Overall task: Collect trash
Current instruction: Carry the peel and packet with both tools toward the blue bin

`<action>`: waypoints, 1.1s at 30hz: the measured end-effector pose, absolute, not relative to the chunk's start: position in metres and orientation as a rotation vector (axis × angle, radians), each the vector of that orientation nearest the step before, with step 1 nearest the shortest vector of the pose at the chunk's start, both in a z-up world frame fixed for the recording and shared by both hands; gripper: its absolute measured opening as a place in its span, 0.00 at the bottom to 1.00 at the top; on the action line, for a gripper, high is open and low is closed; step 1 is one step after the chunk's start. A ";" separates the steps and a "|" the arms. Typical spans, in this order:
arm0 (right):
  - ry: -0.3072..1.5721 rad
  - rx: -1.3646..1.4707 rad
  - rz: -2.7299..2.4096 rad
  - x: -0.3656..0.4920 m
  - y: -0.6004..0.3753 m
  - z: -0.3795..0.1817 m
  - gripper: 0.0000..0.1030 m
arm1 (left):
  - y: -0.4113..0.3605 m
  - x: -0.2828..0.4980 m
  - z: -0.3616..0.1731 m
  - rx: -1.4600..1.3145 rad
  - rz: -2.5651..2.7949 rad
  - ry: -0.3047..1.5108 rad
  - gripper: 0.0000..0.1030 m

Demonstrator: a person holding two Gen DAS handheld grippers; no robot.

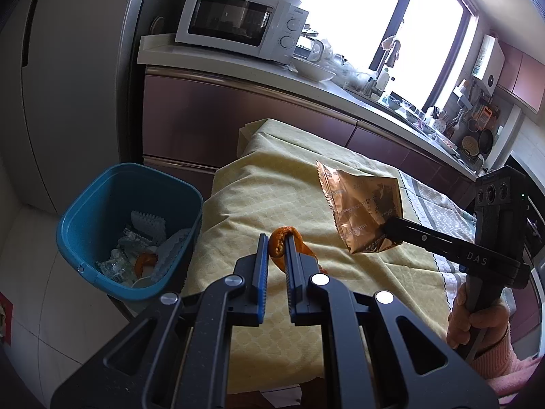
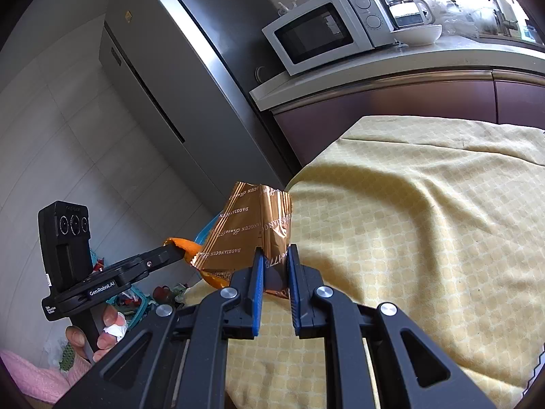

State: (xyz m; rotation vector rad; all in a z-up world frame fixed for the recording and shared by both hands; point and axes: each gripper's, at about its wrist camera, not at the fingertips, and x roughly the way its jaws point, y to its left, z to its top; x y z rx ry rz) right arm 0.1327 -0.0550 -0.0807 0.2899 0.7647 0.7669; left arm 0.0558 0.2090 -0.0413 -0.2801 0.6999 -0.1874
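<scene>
Left tongs (image 1: pixel 275 238) pinch the orange peel (image 1: pixel 284 243) over the table (image 1: pixel 272 187); right tongs (image 2: pixel 275 252) clamp the copper wrapper (image 2: pixel 252 228). Blue bin (image 1: pixel 102 204) beside the table holds wrappers and peel.

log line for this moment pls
left gripper: shut on orange peel | right gripper: shut on copper wrapper | both lifted over yellow tablecloth | blue bin: holds trash

wrapper (image 2: pixel 252 225) reads "daoxiangcun"; microwave (image 2: pixel 327 30) "galanz"; left tongs (image 2: pixel 172 250) "genrobot.ai".
</scene>
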 end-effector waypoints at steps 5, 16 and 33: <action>0.764 0.285 0.773 0.134 -0.049 -0.079 0.12 | 0.212 0.055 -0.040 -0.281 -0.177 0.694 0.09; 0.766 0.272 0.791 0.134 -0.040 -0.079 0.12 | 0.221 0.053 -0.038 -0.285 -0.153 0.685 0.09; 0.764 0.254 0.818 0.138 -0.027 -0.075 0.12 | 0.230 0.052 -0.036 -0.295 -0.122 0.673 0.09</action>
